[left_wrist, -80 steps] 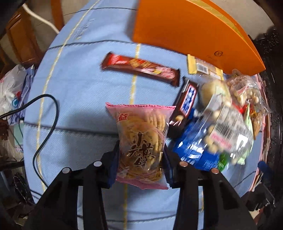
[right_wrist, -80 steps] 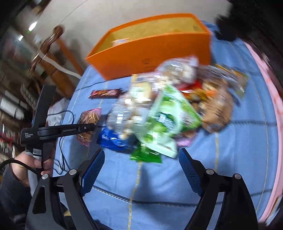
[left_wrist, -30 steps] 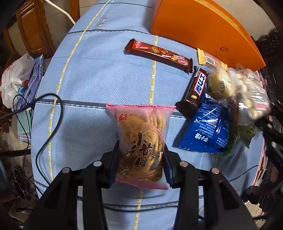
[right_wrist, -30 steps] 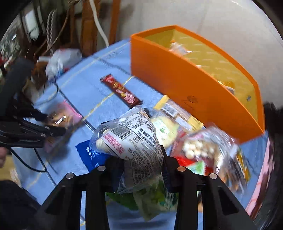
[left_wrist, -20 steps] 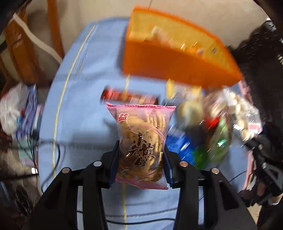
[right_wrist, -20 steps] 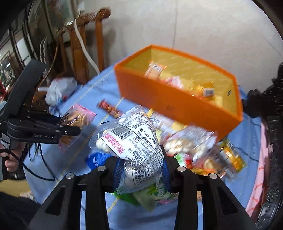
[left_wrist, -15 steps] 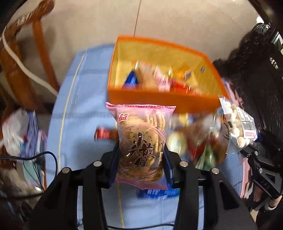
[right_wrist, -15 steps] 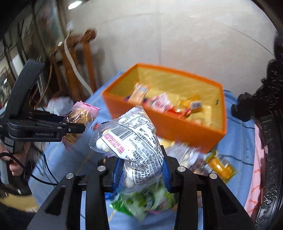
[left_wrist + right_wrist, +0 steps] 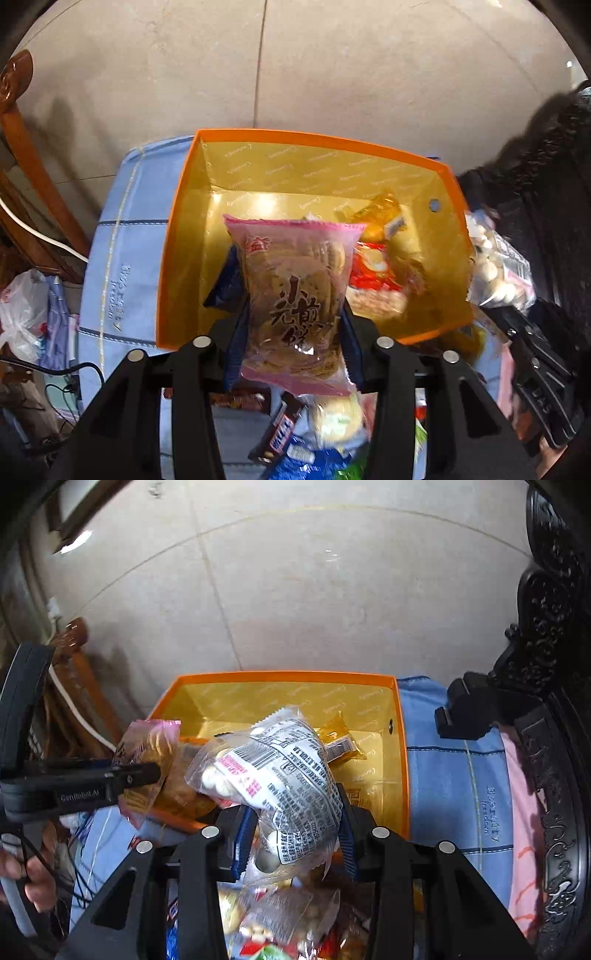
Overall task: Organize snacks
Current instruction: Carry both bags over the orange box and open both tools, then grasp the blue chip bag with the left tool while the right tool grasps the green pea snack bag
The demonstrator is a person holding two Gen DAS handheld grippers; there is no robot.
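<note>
Holding one snack in each tool, you have both of them up over the orange box (image 9: pixel 168 258). Your left gripper (image 9: pixel 291 332) has the pink packet of round crackers (image 9: pixel 295 291) between its blue pads; its jaws have just been opening a little, though the packet sits upright between them and fills the gap, and whether the pads press on it you cannot tell from this view. The packet hangs above the near wall of the box, in front of a dark blue wrapper (image 9: pixel 225 284), a red and white packet (image 9: pixel 373 269) and a yellow packet (image 9: pixel 380 218) that lie on the box's golden floor. Your right gripper (image 9: pixel 291 834) has the clear bag of white balls (image 9: pixel 280 771) between its pads, printed label facing the camera; its jaws have just been opening too, and a sliver of space shows beside the left pad. That bag also hangs over the near edge of the box. Below both tools, loose snacks (image 9: pixel 280 923) lie heaped on the blue cloth (image 9: pixel 454 768), just in front of the box. In the right wrist view your hand (image 9: pixel 29 875) grips the left tool's handle at the lower left.
</note>
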